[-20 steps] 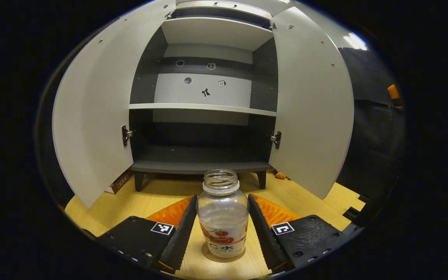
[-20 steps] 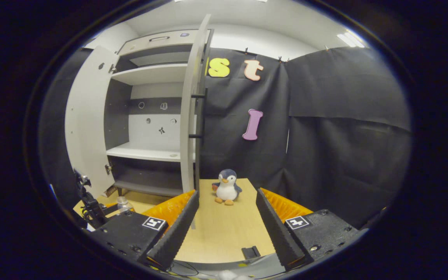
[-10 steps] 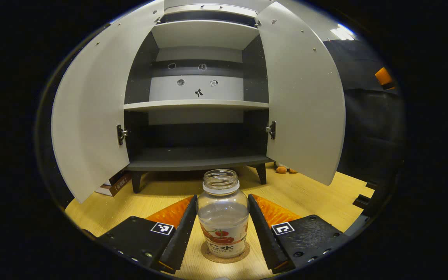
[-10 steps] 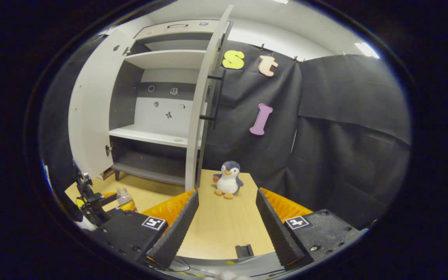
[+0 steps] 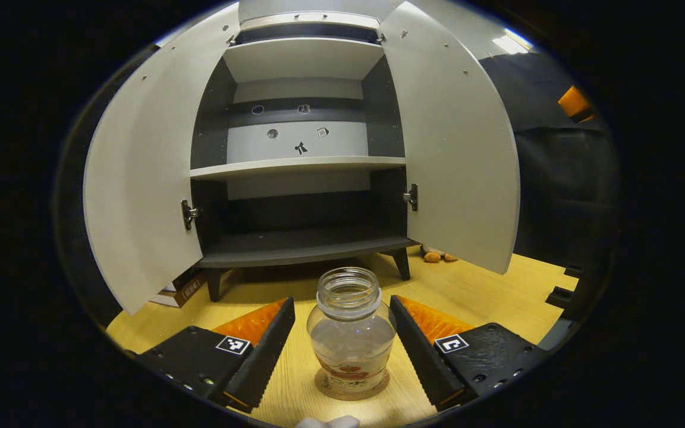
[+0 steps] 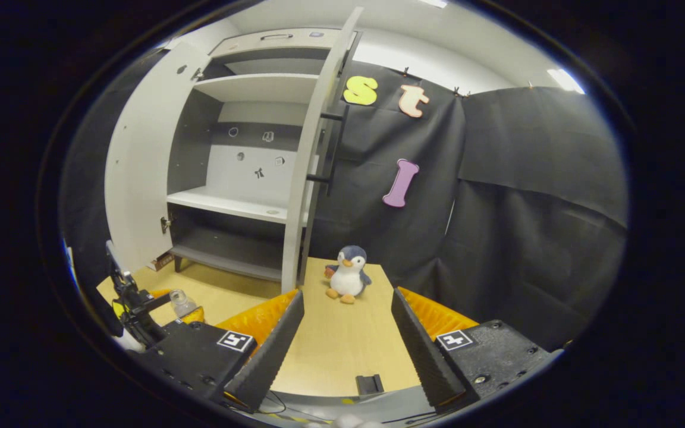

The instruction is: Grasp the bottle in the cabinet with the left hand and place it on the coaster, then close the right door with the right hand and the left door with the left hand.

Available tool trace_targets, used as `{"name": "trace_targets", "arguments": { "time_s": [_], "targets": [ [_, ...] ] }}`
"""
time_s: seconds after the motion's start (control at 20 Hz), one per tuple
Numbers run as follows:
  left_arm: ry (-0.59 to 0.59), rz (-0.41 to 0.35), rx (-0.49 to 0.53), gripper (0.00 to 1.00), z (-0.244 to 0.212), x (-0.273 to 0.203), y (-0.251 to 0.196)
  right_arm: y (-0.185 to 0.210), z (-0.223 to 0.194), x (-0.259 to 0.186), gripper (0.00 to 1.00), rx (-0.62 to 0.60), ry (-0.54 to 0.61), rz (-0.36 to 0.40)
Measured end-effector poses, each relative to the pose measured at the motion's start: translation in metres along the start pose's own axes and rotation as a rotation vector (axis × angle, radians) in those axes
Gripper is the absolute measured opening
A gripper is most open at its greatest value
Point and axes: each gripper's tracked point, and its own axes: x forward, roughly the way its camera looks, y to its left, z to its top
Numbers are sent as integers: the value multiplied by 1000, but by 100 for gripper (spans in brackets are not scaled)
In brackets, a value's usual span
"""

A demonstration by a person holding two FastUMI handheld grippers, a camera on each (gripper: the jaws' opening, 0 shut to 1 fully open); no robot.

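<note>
Bottle (image 5: 351, 333) sits on the coaster (image 5: 351, 385); left tongs (image 5: 342, 351) spread clear of it, right tongs (image 6: 345, 345) gaping empty; both cabinet doors await closing.

Clear bottle (image 5: 351, 339), brown coaster (image 5: 351, 386), grey cabinet (image 5: 301, 59), black-orange claws.

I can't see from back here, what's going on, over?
Left gripper open, fingers clear of the clear uncapped bottle. Bottle upright on round cork coaster. Right gripper open, empty. Both grey cabinet doors open.
</note>
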Motion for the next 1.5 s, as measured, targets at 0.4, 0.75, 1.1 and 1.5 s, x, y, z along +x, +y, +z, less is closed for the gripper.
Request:
{"name": "trace_targets", "arguments": {
  "time_s": [0.4,0.75,1.1,1.5],
  "targets": [
    [-73,13,99,96,67,-24,5,2,36,-3,96,42,-65,-5],
    [-104,63,63,96,159,-75,26,-13,103,-4,97,115,-182,-13],
    [-57,218,20,96,230,-144,70,-49,145,39,97,186,-202,58],
    [-72,418,22,96,273,-201,88,-46,169,96,97,218,-190,224]
  ]
}}
